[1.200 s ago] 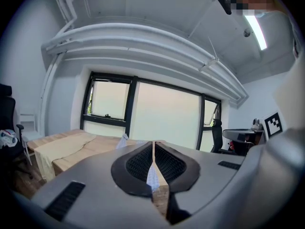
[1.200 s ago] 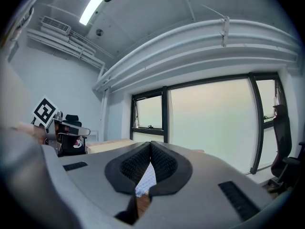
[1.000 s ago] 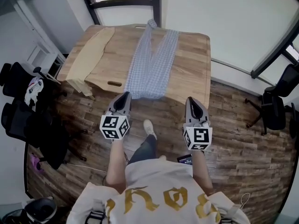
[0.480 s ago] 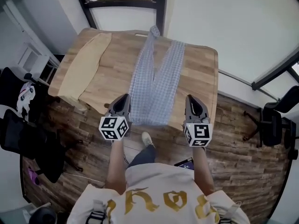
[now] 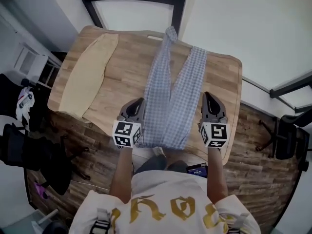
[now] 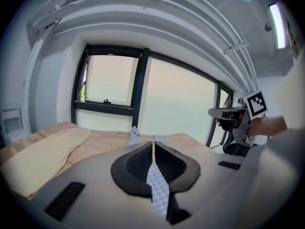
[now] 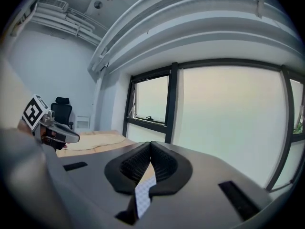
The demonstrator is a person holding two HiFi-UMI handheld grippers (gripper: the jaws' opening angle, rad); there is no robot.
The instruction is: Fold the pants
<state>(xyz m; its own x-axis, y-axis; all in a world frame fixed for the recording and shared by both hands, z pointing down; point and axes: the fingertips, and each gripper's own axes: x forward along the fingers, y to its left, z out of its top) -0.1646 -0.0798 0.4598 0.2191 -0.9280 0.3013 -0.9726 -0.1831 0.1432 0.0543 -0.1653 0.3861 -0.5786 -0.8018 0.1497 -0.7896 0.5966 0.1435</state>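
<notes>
**Views.** The left gripper view shows the left gripper (image 6: 153, 149) with its jaws pressed together on a strip of checked fabric. The right gripper view shows the right gripper (image 7: 151, 148) likewise clamped on a checked corner. The head view does not resolve either pinch. It shows only the two grippers flanking the near end of the pants (image 5: 183, 106).

Only the head view gives the full lay of the garment. The pants lie lengthwise on the table (image 5: 122, 77), legs running toward the window and parting in a narrow V. The waist end is at the near edge, between the grippers. Each gripper view catches the opposite gripper at its margin.

**Change.** One second ago both grippers hung over the floor, short of the table. They now sit over its near edge, one on each side of the waist end. The person stands closer, and the table fills more of the head view. The pants lie on the table much as before.

**Surface and room.** The table is pale wood with rounded corners. A beige cloth (image 5: 90, 77) lies along its left side, apart from the pants. The floor (image 5: 253, 169) is wood plank. A black-framed window (image 6: 109, 85) stands beyond the table's far end. A dark chair (image 5: 287, 140) stands to the right, well apart from the table.
</notes>
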